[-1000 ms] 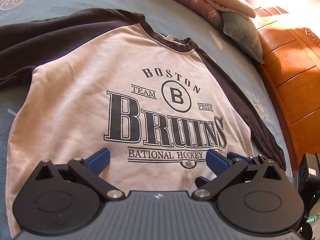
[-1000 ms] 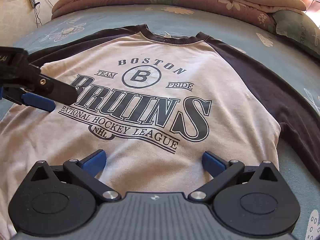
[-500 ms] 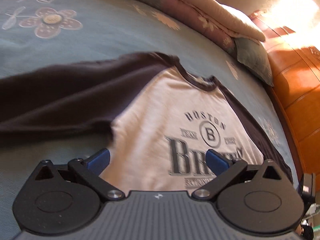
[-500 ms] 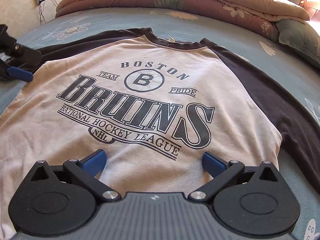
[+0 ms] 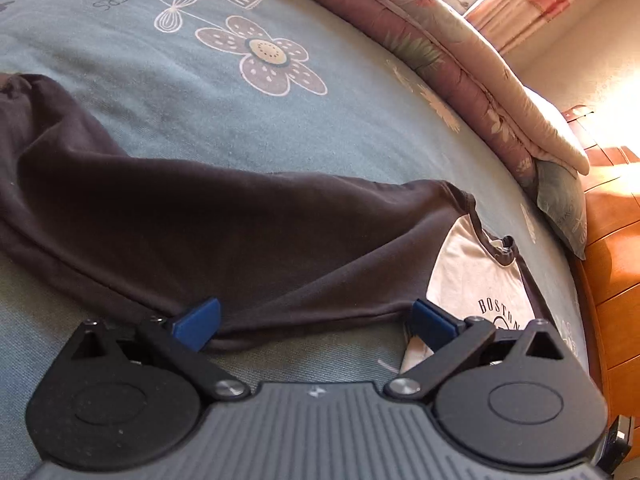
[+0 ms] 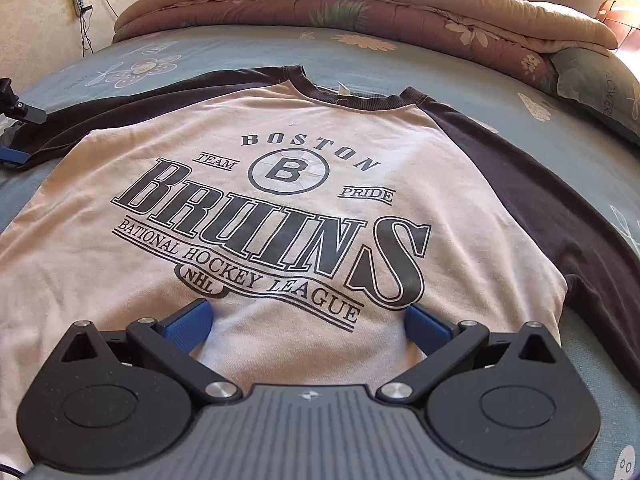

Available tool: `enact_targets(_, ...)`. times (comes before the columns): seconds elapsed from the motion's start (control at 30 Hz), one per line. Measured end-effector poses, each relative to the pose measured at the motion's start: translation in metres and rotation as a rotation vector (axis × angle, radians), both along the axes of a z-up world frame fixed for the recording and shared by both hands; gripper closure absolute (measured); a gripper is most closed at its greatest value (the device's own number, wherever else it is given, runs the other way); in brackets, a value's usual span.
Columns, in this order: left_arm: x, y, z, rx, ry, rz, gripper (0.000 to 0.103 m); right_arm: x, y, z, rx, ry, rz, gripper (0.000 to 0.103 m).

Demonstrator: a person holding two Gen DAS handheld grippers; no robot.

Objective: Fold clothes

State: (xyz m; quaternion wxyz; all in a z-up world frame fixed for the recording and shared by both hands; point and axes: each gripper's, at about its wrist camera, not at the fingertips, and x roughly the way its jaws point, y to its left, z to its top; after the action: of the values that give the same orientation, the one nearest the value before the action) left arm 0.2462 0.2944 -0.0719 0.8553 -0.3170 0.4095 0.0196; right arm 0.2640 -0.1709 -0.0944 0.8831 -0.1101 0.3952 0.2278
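1. A cream shirt [image 6: 280, 208] with dark sleeves and a "Boston Bruins" print is lying flat, face up, across a blue flowered bed [image 6: 500, 92], collar toward the far side.
2. One dark sleeve [image 5: 180, 216] is stretching out sideways over the bedsheet, its lower edge running just in front of the left gripper [image 5: 316, 320].
3. The left gripper is hovering with its blue fingers [image 5: 198, 320] spread wide, holding nothing; whether they are touching the sleeve cannot be told.
4. The right gripper [image 6: 308, 320] is sitting over the shirt's lower part, jaws spread wide and pinching nothing.
5. A folded floral quilt [image 6: 360, 4] is lying along the bed's far edge, a pillow [image 6: 600, 88] beside it, a wooden cabinet [image 5: 616, 264] standing next to the bed.
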Motion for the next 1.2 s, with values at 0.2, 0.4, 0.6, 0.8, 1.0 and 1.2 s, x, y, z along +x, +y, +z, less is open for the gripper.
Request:
enact_targets(0.2, -0.027, 0.060, 0.025, -0.004, -0.051, 0.150, 0.002, 0.001, 0.001, -0.001, 0.008, -0.012, -0.001, 0.000)
enact_targets(0.4, -0.083, 0.143, 0.002, -0.072, -0.035, 0.429, 0.004, 0.002, 0.004, -0.002, 0.016, -0.032, -0.015, 0.000)
enact_targets(0.6, -0.099, 0.166, -0.005, -0.105, -0.068, 0.487, 0.013, 0.002, 0.003, -0.004, 0.029, -0.054, -0.009, 0.000)
enact_targets(0.8, -0.052, 0.159, 0.035, -0.072, -0.147, 0.320, 0.013, 0.002, 0.003, -0.003, 0.032, -0.054, -0.015, 0.000)
enact_targets(1.0, 0.011, 0.136, 0.030, -0.110, -0.124, 0.131, 0.013, -0.002, 0.003, -0.005, 0.049, -0.063, -0.071, 0.000)
enact_targets(1.2, 0.026, 0.103, 0.006, -0.133, -0.062, -0.018, 0.013, -0.006, 0.007, -0.005, 0.046, -0.064, -0.145, 0.000)
